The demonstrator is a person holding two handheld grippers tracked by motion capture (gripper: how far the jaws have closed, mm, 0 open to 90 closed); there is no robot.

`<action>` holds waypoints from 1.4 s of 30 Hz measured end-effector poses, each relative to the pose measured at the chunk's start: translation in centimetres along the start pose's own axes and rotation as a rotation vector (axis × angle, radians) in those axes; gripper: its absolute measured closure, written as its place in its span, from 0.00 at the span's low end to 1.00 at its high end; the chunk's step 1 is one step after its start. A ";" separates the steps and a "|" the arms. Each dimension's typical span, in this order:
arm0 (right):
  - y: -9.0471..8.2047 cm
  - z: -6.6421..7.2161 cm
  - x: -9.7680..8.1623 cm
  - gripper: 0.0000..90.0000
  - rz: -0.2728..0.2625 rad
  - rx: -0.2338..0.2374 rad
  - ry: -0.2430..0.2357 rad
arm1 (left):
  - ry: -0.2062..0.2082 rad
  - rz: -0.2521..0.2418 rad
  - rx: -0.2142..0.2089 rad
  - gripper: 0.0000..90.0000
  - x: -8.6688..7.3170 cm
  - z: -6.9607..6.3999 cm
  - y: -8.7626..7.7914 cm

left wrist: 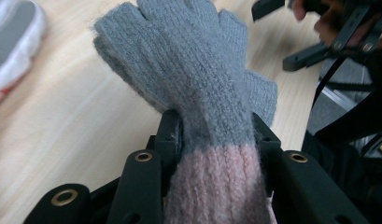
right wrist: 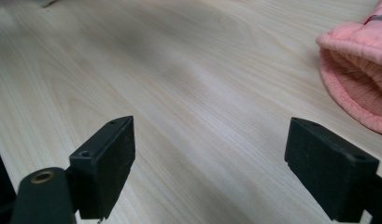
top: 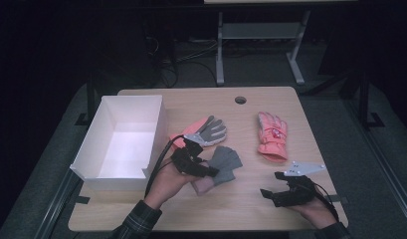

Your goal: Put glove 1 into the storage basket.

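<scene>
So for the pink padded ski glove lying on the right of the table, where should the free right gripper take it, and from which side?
Probably at the ribbed cuff of the pink padded ski glove. The cuff faces the open right gripper, nothing lies between them on the wooden table, and its gathered edge looks thinner than the padded palm. Come in low from the person's side, one jaw above the cuff and one below.

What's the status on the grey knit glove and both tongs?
Left tongs clamped on the grey knit glove near its pink cuff. Right tongs open, nothing between them, over bare table. White box sits left; nothing between it and the glove.
</scene>
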State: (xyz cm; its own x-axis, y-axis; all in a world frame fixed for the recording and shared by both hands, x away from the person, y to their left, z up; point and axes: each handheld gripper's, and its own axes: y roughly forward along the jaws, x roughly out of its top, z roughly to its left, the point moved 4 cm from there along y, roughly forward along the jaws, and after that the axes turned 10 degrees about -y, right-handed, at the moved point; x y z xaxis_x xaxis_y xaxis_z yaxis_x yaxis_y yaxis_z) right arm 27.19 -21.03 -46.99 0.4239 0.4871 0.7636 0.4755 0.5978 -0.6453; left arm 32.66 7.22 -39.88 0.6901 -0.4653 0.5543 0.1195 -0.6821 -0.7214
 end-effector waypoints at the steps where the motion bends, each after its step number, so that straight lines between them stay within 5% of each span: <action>1: 0.0 0.0 0.0 0.18 -0.002 -0.004 -0.001 | 0.006 -0.002 0.002 0.71 0.2 0.0 -0.5; 7: 0.0 0.0 -0.1 0.18 0.003 0.002 0.009 | -0.009 -0.026 0.028 0.71 1.1 0.0 -3.5; 21: 0.1 0.1 -0.2 0.18 0.003 0.014 0.009 | -0.083 -0.135 0.098 0.71 3.4 3.2 -9.9; 35: 0.2 0.1 -0.3 0.17 0.008 0.015 0.014 | -0.141 -0.229 0.207 0.71 3.2 6.6 -16.0; 42: 0.9 0.0 0.5 0.17 0.009 0.029 -0.001 | -0.194 -0.270 0.242 0.71 2.5 8.5 -17.8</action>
State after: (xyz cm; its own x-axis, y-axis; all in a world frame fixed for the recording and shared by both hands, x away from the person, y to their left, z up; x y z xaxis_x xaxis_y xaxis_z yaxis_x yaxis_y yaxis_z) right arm 27.78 -20.24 -47.15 0.4274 0.4930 0.7578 0.4488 0.6119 -0.6512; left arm 38.34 23.03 -29.21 0.7296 -0.1570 0.6657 0.4635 -0.6023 -0.6500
